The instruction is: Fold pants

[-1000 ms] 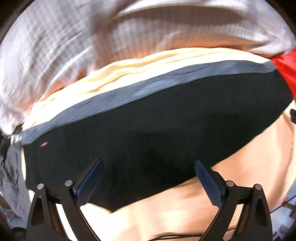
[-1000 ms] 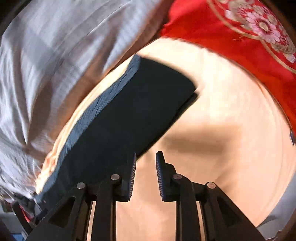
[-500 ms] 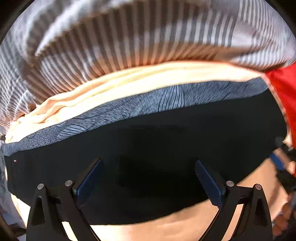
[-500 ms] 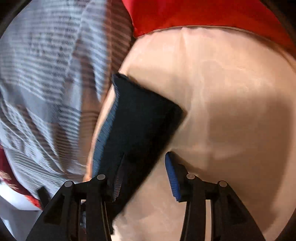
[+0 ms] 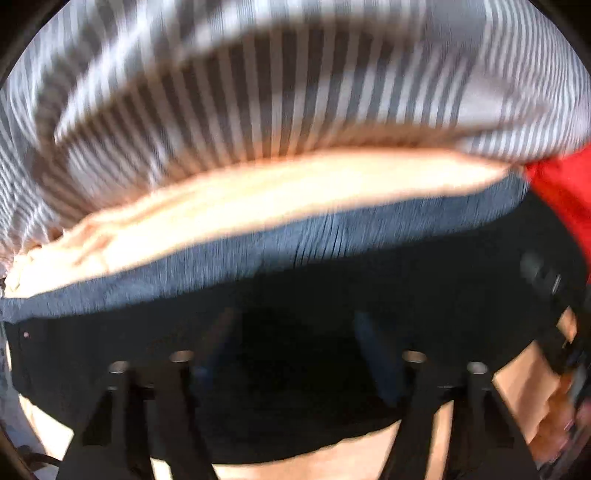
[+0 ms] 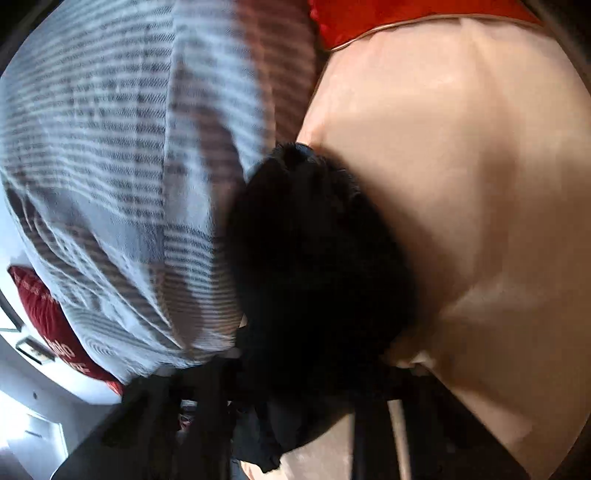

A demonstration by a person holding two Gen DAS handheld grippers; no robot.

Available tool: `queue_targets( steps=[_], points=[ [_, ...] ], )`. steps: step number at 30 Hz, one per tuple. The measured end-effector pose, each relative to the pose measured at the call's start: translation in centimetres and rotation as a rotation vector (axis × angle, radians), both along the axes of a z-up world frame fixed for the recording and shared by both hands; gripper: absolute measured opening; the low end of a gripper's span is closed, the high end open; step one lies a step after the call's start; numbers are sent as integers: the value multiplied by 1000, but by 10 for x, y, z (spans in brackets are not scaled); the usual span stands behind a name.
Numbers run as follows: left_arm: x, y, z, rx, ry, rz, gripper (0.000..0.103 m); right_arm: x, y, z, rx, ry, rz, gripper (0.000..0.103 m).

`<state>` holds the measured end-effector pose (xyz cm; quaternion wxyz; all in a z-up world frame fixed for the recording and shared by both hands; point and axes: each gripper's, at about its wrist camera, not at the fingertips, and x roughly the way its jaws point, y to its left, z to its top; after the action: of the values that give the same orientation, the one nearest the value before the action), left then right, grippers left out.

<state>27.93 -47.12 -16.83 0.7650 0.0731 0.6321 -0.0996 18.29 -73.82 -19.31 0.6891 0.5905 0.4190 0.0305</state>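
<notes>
Black pants lie folded in a long strip on a cream sheet, with a grey-blue band along their far edge. My left gripper points almost straight down over the middle of the strip. Its blurred jaws are closing, with black cloth below and between them, and no pinch shows. In the right wrist view the end of the pants bulges up in a dark bunch. My right gripper is closing on that bunch and its fingers are mostly hidden by the cloth.
A grey-and-white striped blanket is heaped just beyond the pants. Red cloth lies at the far right. Bare cream sheet spreads to the right. A person's hand shows at the right edge.
My left gripper slid along the pants and its jaws narrowed. My right gripper tipped down onto the pants' end and closed, bunching the cloth up between its fingers.
</notes>
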Motion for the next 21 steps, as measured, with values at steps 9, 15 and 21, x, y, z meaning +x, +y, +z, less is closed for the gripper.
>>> queue_targets(
  steps=[9,15,21],
  points=[
    [36,-32,-46,52,-110,47,51,11,13,21,-75,-30,72,14],
    [25,-22,-20,30,-53,65,51,20,29,58,-158,-57,126,14],
    [-43,-17,-25,27,1,17,51,36,60,97,-292,-85,220,15]
  ],
)
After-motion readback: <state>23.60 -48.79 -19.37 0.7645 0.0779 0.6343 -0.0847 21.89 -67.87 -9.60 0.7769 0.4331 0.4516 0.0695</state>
